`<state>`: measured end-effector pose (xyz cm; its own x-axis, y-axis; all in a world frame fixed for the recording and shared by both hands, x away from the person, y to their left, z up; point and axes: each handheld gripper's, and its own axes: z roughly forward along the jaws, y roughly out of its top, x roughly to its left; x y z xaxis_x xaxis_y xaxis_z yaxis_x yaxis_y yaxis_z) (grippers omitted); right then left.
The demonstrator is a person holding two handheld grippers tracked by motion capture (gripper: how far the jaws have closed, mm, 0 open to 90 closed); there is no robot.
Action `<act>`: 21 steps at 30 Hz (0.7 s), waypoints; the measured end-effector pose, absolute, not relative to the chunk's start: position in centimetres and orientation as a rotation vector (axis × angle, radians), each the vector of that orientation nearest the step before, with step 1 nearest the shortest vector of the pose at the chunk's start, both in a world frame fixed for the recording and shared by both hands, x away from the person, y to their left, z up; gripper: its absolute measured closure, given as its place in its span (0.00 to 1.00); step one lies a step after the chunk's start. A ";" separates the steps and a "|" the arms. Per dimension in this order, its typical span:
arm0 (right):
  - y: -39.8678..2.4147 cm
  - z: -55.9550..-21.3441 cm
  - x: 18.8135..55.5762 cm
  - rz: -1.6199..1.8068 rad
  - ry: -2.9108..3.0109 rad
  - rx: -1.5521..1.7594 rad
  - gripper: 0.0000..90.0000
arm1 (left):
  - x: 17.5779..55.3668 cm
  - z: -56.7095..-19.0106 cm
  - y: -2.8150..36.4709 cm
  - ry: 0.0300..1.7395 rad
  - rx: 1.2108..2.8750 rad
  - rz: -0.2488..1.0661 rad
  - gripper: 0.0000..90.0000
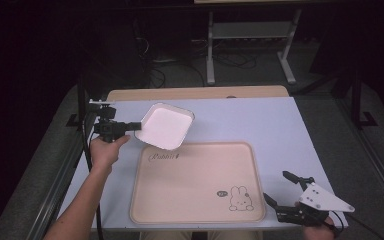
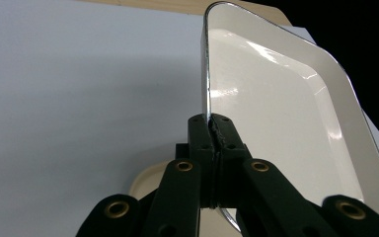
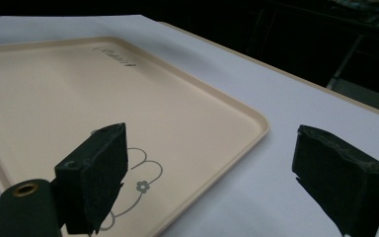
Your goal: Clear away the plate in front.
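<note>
**A:** Dark room past the tabletop (image 1: 280, 125), only some frame legs and cables on the floor visible back there. White sheet covers the top, wood edge shows at the far side.

**B:** Left claw (image 1: 130, 126)?

**A:** Clenched on the rim of the white dish (image 1: 165, 126). In the left gripper view the jaws (image 2: 212, 129) meet on the rim's edge, pads tight together. Dish is lifted and tilted, above the far-left corner of the beige tray (image 1: 195, 180). Near end of the dish is cut off behind the jaws there; its outer side faces away, can't see it.

**B:** Anything in the dish?

**A:** Inside looks bare, just glare on the glaze.

**B:** Right claw (image 1: 280, 189)?

**A:** Released, jaws spread wide, nothing between them. Sits at the tray's near-right corner, just beside it, whether it's touching the tabletop I can't tell. Hand is cut off by the bottom edge in the high view.

**B:** Tray markings?

**A:** Rabbit drawing (image 1: 240, 198) near that corner, script word at the far-left, too small to read for sure. In the right gripper view a jaw partly hides the rabbit (image 3: 138, 187).
</note>
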<state>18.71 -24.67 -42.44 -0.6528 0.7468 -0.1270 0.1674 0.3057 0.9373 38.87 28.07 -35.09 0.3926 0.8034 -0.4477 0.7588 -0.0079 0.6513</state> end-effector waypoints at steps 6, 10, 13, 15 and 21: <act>-24.7 -42.4 18.7 1.353 2.017 0.811 0.14 | 38.2 -35.4 27.8 1.348 1.784 0.043 0.99; -24.7 -42.4 18.7 1.353 2.020 0.808 0.14 | 37.6 -35.6 27.8 1.347 1.796 0.042 0.99; -24.6 -42.4 18.7 1.354 2.021 0.807 0.14 | 37.4 -35.6 27.8 1.342 1.801 0.040 0.99; -24.6 -42.4 18.7 1.353 2.022 0.805 0.14 | 37.2 -35.7 27.8 1.337 1.803 0.038 0.99; -24.6 -42.4 18.7 1.354 2.024 0.804 0.14 | 36.5 -35.6 27.8 1.320 1.810 0.032 0.99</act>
